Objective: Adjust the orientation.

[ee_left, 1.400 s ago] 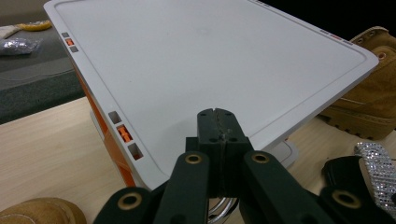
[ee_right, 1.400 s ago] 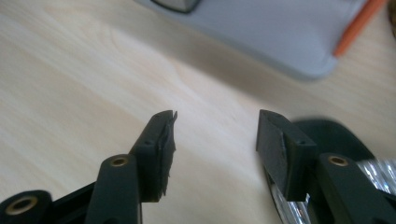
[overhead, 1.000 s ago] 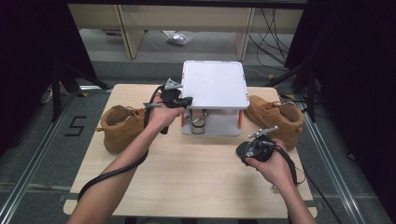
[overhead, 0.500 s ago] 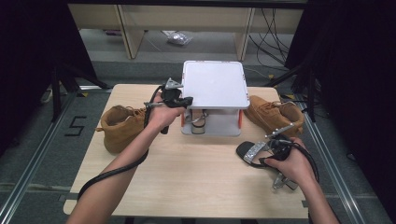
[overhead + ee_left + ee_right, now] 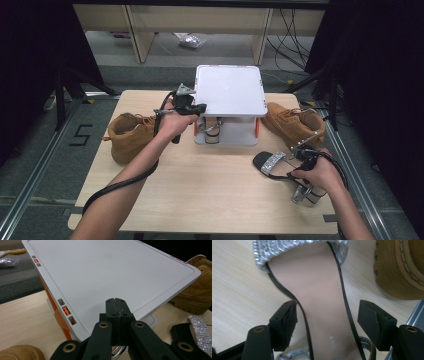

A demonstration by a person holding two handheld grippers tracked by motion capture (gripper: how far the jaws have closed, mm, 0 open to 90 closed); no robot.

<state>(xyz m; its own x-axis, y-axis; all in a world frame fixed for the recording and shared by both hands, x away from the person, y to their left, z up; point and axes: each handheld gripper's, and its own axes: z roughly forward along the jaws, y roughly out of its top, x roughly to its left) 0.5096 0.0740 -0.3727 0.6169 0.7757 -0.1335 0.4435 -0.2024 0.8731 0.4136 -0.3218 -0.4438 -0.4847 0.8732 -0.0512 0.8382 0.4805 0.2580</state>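
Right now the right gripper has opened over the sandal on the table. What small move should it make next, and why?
Probably lift the right gripper straight up and away. Its jaws have just been opening and stand apart on both sides of the sandal, which lies flat on the table beside the brown boot. The sandal seems already set down, so backing off should not drag its thin strap.

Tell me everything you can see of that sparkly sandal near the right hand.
The sandal lies on the wooden table, in front of a tan boot. It has a glittery silver toe band, beige insole, thin black straps and a shiny silver heel. The right tongs have just been opening and straddle its insole without pressing.
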